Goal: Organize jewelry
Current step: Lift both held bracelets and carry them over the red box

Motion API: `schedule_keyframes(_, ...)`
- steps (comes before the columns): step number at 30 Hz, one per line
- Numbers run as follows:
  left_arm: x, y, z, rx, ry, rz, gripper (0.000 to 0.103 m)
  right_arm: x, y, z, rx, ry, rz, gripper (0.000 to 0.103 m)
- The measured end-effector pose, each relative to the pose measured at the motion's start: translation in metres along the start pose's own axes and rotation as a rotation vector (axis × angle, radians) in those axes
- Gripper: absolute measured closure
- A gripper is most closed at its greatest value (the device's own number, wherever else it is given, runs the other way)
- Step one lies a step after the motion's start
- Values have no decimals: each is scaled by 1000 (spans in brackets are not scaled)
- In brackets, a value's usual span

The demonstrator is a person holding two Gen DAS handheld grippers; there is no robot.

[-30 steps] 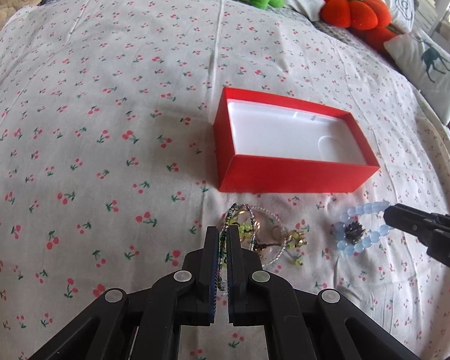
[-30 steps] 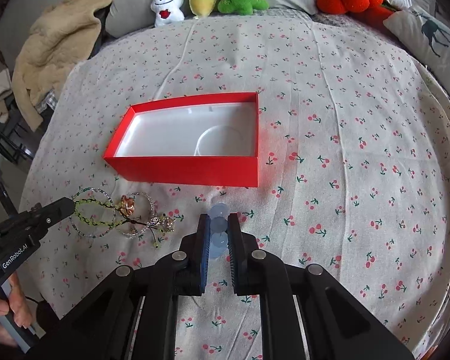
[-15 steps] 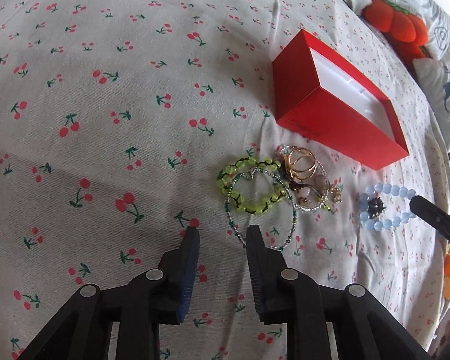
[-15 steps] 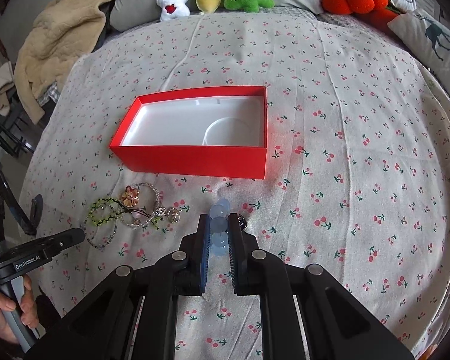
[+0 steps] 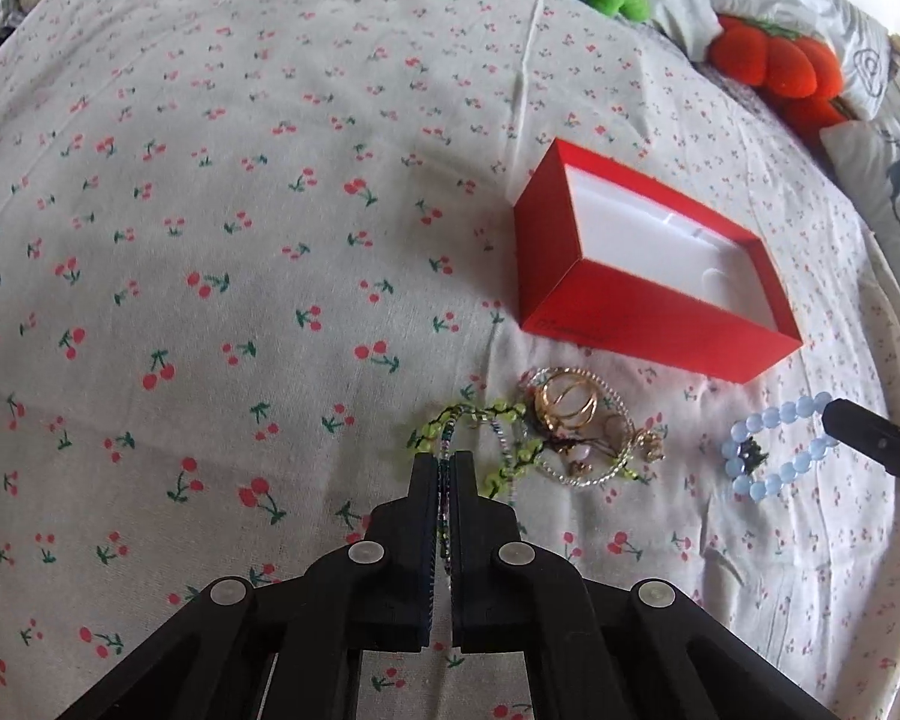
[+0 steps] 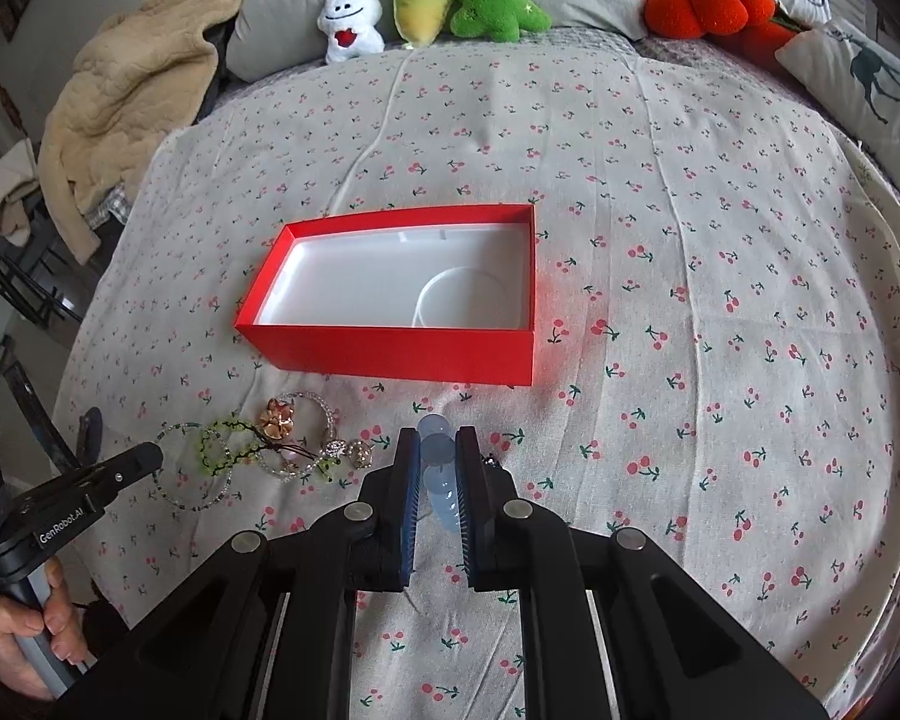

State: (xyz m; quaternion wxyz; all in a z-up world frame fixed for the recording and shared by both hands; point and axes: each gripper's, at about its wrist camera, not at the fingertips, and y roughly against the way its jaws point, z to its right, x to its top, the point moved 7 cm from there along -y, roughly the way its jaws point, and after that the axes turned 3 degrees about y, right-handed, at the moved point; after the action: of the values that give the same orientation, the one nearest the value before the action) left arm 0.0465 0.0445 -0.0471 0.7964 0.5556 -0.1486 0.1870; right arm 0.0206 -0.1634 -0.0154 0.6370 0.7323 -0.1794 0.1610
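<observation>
A red box [image 5: 660, 300] with a white empty inside lies open on the cherry-print bedspread; it also shows in the right wrist view [image 6: 402, 300]. In front of it lies a tangle of jewelry [image 5: 564, 432]: gold rings, clear and green bead bracelets. My left gripper [image 5: 445, 462] is shut on a thin beaded bracelet [image 5: 447, 438] at the tangle's left end. My right gripper [image 6: 437, 456] is shut on a pale blue bead bracelet [image 6: 438, 450], which lies to the right of the tangle [image 5: 774, 450].
Plush toys [image 6: 426, 0], an orange pumpkin cushion [image 6: 708, 0] and pillows line the far edge of the bed. A beige blanket [image 6: 126, 102] hangs at the far left. The bedspread [image 6: 720, 300] stretches wide to the right of the box.
My left gripper was shut, opened half a second ago, and has now shut on the thin beaded bracelet. My right gripper has kept its hold on the blue bracelet.
</observation>
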Motion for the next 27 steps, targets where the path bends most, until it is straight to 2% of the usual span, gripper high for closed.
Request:
schedule_keyframes(8, 32, 24, 22, -20, -54, 83, 103, 27, 23, 3, 31, -48, 101, 91)
schedule_keyframes(13, 52, 33, 40, -57, -74, 115, 103, 41, 28, 6, 44, -84, 138, 91)
schedule_keyframes(22, 83, 25, 84, -126, -124, 109, 103, 63, 32, 8, 74, -111, 201, 91)
schedule_keyframes(27, 91, 6, 115, -232, -118, 58, 103, 76, 35, 13, 91, -127, 242, 91)
